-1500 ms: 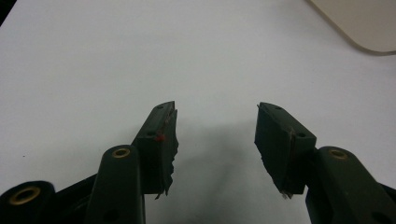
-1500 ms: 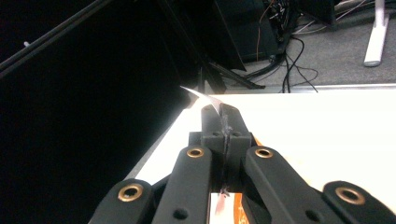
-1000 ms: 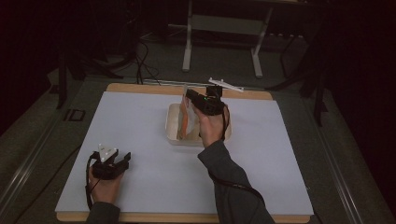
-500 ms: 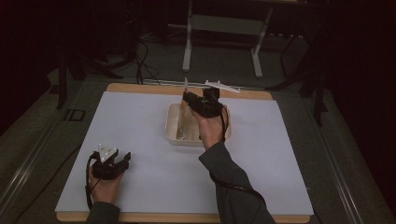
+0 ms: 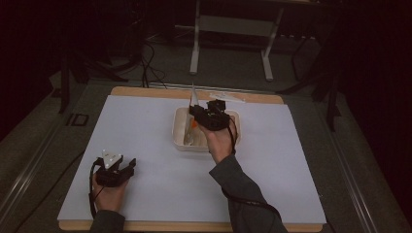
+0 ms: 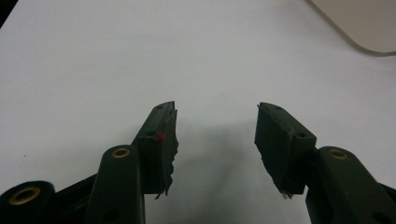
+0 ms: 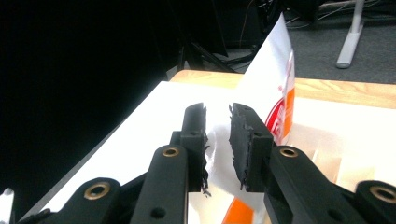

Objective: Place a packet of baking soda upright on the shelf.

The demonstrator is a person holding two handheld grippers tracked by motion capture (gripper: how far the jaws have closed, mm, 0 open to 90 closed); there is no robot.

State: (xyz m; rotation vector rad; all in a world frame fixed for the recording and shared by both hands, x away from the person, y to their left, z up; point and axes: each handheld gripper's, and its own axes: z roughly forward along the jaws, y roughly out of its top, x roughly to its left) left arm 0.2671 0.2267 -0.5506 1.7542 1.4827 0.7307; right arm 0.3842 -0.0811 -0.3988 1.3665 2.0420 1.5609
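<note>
R tongs [image 7: 217,135] sat w/ jaws nearly together, pinching the white-and-orange packet [image 7: 275,88] low on its side, so it stood upright, tip up, over the shallow cream tray [image 5: 180,141]; prob. gripped low to lift it clear of the tray w/o crushing it. In the high view the packet [image 5: 193,104] rose from the tray's back-left part, R tongs [image 5: 210,115] just beside it above the tray. L tongs [image 6: 215,135] had jaws wide apart, nothing between them, resting low on the white sheet [image 6: 140,56], parked out of the way; a tray corner [image 6: 364,28] showed well apart. In the high view L tongs [image 5: 114,170] sat near the front-left of the table [image 5: 145,92]. Bare sheet lay on all sides of the tray, widest at front and left; wooden back edge was near behind the tray
</note>
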